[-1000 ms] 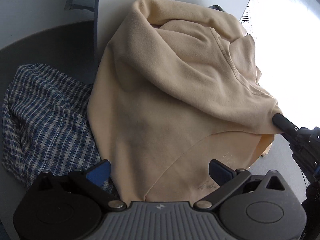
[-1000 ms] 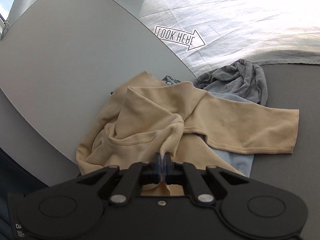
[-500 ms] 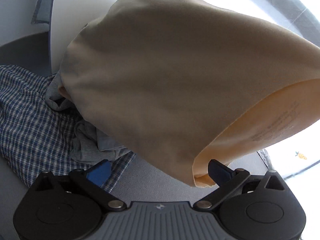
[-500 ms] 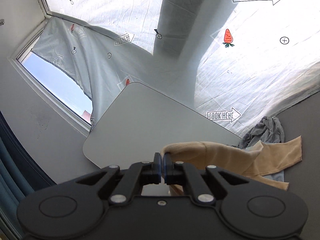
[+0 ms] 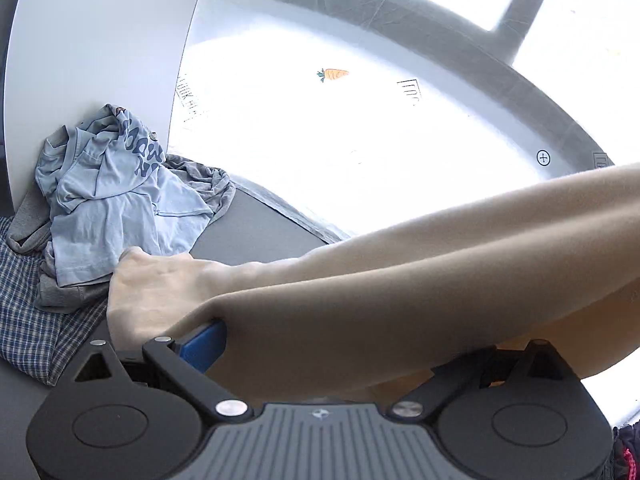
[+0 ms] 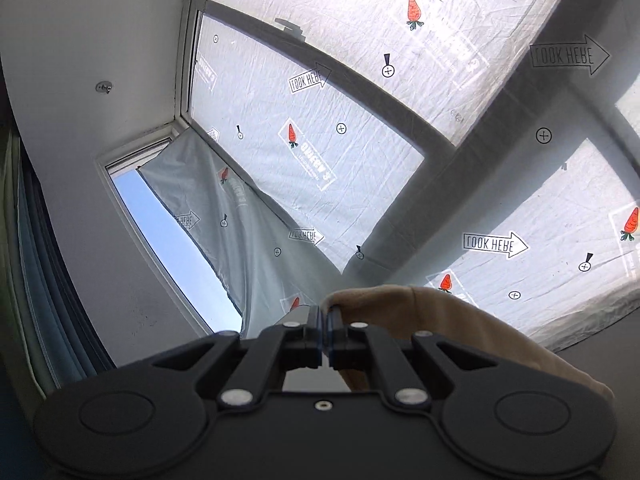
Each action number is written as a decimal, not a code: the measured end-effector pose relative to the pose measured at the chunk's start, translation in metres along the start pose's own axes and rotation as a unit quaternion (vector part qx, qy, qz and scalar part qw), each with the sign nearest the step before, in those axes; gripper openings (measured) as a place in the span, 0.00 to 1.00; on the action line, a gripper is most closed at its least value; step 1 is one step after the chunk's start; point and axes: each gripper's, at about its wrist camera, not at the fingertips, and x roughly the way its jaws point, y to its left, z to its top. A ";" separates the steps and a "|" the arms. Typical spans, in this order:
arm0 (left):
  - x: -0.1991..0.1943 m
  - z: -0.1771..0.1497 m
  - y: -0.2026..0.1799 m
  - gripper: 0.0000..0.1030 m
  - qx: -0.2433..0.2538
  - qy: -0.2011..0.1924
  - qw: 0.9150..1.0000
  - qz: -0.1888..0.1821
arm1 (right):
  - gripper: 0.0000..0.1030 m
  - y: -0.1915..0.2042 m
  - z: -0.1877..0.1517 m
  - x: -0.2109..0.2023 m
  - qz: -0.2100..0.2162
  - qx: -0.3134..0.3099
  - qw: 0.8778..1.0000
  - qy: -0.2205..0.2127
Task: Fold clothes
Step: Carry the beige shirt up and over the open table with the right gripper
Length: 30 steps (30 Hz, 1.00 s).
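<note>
A beige sweatshirt [image 5: 400,288] hangs stretched across the left wrist view, from the lower left up to the right edge. It lies between the spread fingers of my left gripper [image 5: 340,360], whose blue left pad [image 5: 202,344] shows; the right fingertip is hidden by cloth. My right gripper [image 6: 325,330] is shut on an edge of the beige sweatshirt [image 6: 440,328] and holds it high, pointing up at the window.
A light blue T-shirt [image 5: 120,200] lies crumpled on a grey garment [image 5: 208,184] at the left. A blue plaid shirt [image 5: 36,320] lies at the lower left on the dark grey surface [image 5: 256,228]. A white board [image 5: 100,40] stands behind. A printed sheet [image 6: 360,140] covers the window.
The right gripper has lifted the sweatshirt higher and tilted up toward the window. The sweatshirt has come off the pile, baring the blue T-shirt, and now drapes between the left gripper's fingers.
</note>
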 end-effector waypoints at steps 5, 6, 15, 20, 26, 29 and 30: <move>-0.054 -0.029 -0.054 0.96 0.030 -0.013 0.997 -0.066 | 0.03 0.035 0.037 -0.091 0.011 -0.031 0.998 -0.046; -0.063 -0.035 -0.063 0.96 0.033 -0.010 0.996 -0.081 | 0.03 0.042 0.041 -0.104 0.018 -0.037 0.998 -0.052; -0.120 -0.081 -0.097 0.96 0.025 0.033 0.987 -0.153 | 0.03 0.094 0.056 -0.190 0.028 -0.106 0.990 -0.088; -0.151 -0.086 -0.092 0.96 0.027 0.033 0.982 -0.181 | 0.03 0.111 0.065 -0.216 0.024 -0.140 0.984 -0.110; -0.150 -0.085 -0.085 0.96 0.032 0.019 0.985 -0.170 | 0.03 0.102 0.078 -0.213 0.053 -0.131 0.984 -0.112; -0.131 -0.081 -0.085 0.96 0.030 0.027 0.988 -0.147 | 0.03 0.088 0.078 -0.198 0.033 -0.133 0.986 -0.098; -0.124 -0.079 -0.085 0.96 0.029 0.030 0.989 -0.140 | 0.03 0.081 0.079 -0.192 0.028 -0.129 0.987 -0.093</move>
